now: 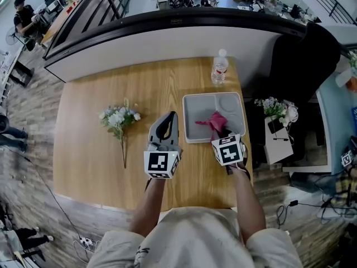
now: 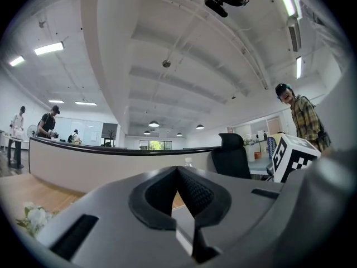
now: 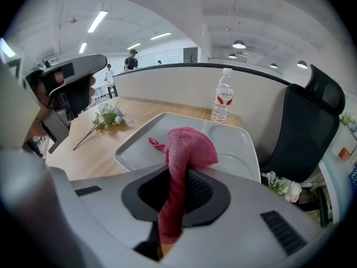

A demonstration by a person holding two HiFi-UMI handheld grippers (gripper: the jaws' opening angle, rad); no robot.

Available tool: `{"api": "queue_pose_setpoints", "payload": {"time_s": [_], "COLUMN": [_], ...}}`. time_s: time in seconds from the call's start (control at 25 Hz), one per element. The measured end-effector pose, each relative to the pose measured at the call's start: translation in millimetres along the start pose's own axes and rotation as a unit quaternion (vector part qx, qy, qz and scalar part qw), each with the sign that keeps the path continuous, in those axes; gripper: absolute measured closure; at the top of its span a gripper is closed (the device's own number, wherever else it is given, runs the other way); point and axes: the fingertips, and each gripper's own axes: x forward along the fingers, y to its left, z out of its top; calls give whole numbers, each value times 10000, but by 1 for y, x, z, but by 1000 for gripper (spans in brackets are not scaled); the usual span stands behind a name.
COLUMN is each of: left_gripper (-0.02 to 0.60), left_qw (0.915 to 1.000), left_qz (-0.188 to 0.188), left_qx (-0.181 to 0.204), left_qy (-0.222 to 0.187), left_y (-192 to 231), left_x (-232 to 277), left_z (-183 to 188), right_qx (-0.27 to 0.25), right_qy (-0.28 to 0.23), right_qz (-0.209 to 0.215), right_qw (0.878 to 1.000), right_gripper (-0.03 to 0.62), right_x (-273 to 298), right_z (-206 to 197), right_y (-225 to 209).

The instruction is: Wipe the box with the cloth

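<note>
Both forearms reach forward side by side over the near edge of the light wooden table [image 1: 89, 149]. The left gripper [image 1: 169, 119] is tipped upward just left of the shallow grey compartmented plastic box [image 1: 192, 102], its jaws pressed together on nothing. The right gripper [image 1: 221, 132] sits at the box's near rim, pinching the crumpled pink terry cloth [image 1: 213, 120], which bunches over the box's large compartment and seems to hang just above its floor.

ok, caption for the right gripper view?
Right gripper shut on a pink cloth, grey tray and water bottle beyond on the wooden table.
</note>
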Motion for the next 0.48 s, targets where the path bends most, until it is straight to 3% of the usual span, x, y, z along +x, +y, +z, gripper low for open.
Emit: {"api": "queue_pose_setpoints", "payload": {"time_s": [0.48], "left_gripper": [568], "left_qw": [9998], "left_qz": [-199], "left_qx": [12], "left_qy": [-6], "left_y": [-26], "left_x": [15], "left_z": [1], "right_qx": [502], "right_qy": [28], "right_qz": [-548], "right_qw": [9972], "right_gripper": [536], "right_x": [-21], "right_z": [-29], "right_y": [-74]}}
